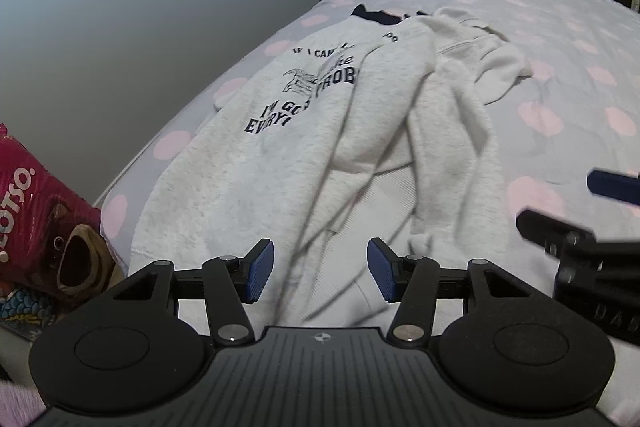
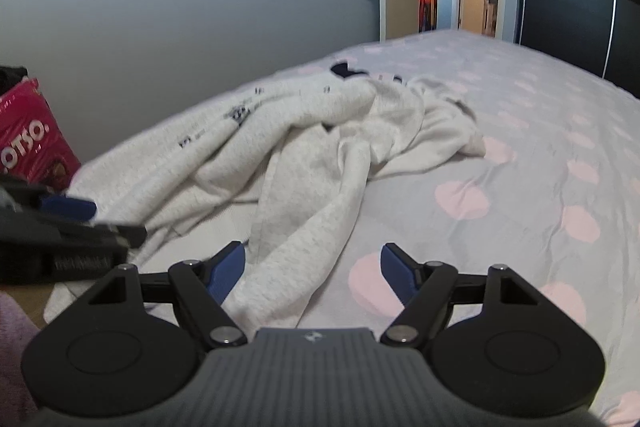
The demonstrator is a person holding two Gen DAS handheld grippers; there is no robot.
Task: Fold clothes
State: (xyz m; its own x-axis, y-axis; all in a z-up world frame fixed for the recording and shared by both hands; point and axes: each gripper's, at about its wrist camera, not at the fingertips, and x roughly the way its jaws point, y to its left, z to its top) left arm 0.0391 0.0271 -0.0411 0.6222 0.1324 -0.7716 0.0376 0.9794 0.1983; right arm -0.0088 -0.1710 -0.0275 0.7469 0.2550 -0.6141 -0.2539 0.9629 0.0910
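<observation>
Both grippers, left (image 1: pixel 321 269) and right (image 2: pixel 312 273), gape wide; grey sweatshirt (image 1: pixel 304 147) lies crumpled, basically nothing folded yet.

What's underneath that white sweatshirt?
The sweatshirt lies on a bed sheet, grey with pink dots. Whatever lies directly beneath the bunched fabric stays hidden.

Left gripper (image 1: pixel 321 270) and right gripper (image 2: pixel 312 273) alike: black linkage arms with silver pivot screws, blue ribbed pads (image 1: pixel 261 270) on the fingers, two round black discs flanking a grey ribbed housing bearing a small pale emblem.
</observation>
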